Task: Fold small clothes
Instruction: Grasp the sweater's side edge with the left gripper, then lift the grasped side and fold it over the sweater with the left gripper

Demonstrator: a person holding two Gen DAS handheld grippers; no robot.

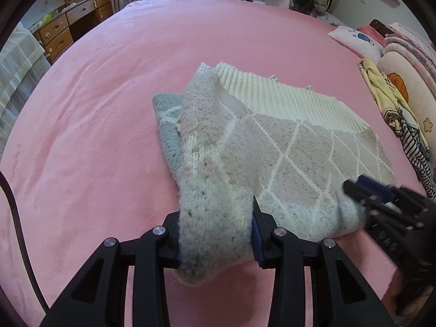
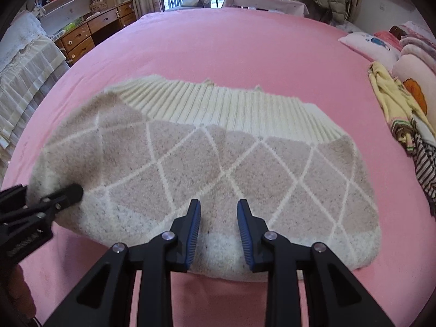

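Fold half done: sweater sleeve pinched by left gripper, not yet laid across; right gripper narrowly parted, empty.

L gripper jaws clamped; R gripper jaws apart.

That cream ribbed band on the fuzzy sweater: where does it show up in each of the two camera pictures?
Left wrist view: the ribbed band runs along the far edge of the sweater, right of centre, slanting down to the right.
Right wrist view: the ribbed band stretches across the middle, again on the sweater's far edge.
Shared landmark: the wooden drawers at upper left in both.
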